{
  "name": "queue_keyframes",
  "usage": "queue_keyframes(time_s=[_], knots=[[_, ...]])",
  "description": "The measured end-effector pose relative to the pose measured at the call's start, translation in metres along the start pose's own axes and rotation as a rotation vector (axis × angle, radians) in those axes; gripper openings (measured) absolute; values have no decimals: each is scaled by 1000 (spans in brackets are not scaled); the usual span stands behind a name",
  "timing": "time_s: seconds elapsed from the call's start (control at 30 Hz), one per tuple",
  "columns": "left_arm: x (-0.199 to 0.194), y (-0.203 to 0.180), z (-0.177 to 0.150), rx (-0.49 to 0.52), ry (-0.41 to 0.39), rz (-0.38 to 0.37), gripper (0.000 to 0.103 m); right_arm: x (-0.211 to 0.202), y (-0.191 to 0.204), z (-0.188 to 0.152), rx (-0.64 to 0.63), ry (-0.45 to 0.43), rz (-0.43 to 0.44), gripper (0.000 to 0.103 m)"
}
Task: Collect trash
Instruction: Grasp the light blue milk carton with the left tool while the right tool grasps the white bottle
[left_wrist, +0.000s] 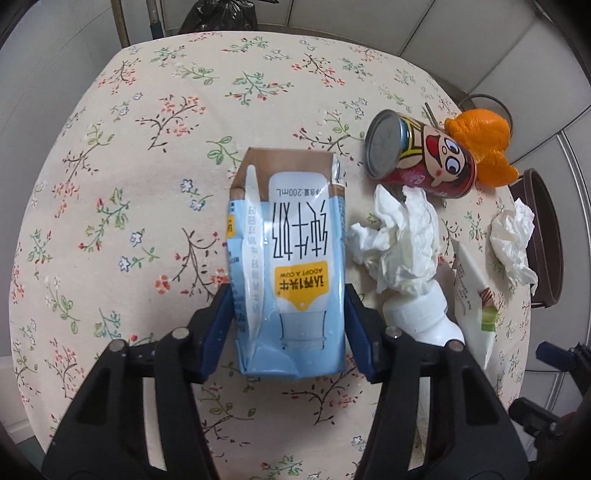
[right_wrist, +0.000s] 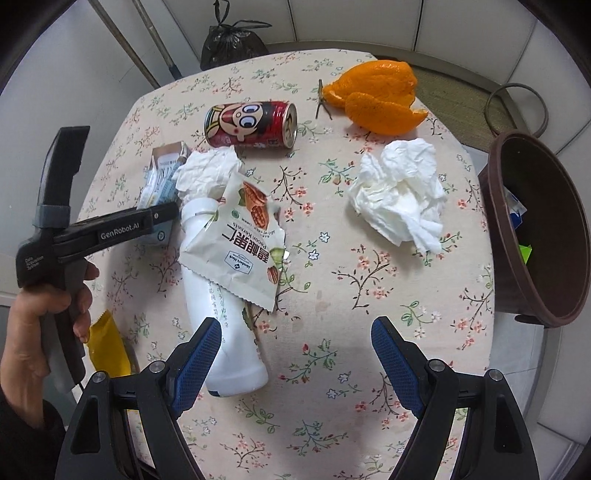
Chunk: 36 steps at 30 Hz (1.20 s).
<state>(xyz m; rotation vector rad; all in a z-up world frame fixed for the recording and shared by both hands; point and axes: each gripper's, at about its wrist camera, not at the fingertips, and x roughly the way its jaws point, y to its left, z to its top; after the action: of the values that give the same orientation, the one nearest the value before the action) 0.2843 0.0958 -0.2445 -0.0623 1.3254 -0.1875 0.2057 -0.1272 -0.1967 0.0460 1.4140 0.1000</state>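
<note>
Your left gripper (left_wrist: 290, 328) has its blue pads (left_wrist: 218, 332) against both sides of the pale blue and white milk carton (left_wrist: 291, 258), which lies at the centre of the left wrist frame on the floral tablecloth (left_wrist: 129, 184). Your right gripper (right_wrist: 295, 354) hangs with fingers spread wide and nothing between them; its left finger sits beside the white plastic bottle (right_wrist: 221, 325) at lower centre. The brown bin (right_wrist: 535, 229) stands at the right edge.
</note>
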Motion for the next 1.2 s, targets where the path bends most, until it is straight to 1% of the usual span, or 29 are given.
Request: queue_keyframes(time_s=[0.17,0.3,0.43,0.5,0.57,0.7,0.73,0.77,0.87,0.97,1.07,1.2], knots=[[-25,1,-10,26,-38,22,58,10,8,-1,-13,26,15,85],[-51,7,-24,47,-76,46,58,19,21,-1,-25,50,57,85],[-65,20,-35,64,-96,66,58,38,38,-3,-32,99,106,84],[-71,20,-38,68,-103,71,58,48,43,-4,-22,120,114,81],[-79,22,-43,74,-115,76,58,54,47,-3,-19,130,122,72],[-92,21,-51,86,-136,91,58,63,53,-4,-20,139,118,63],[-95,22,-54,86,-141,93,58,65,56,-4,-29,141,107,54],[-98,21,-55,86,-145,95,58,67,58,-5,-42,143,103,52],[-108,22,-60,87,-163,99,58,62,62,-6,-58,118,98,51],[-120,23,-65,86,-185,106,58,49,68,-9,-95,87,115,51],[-131,23,-70,80,-210,107,58,34,71,-14,-122,66,154,50],[-145,22,-74,79,-242,104,58,15,70,-20,-115,49,211,50]])
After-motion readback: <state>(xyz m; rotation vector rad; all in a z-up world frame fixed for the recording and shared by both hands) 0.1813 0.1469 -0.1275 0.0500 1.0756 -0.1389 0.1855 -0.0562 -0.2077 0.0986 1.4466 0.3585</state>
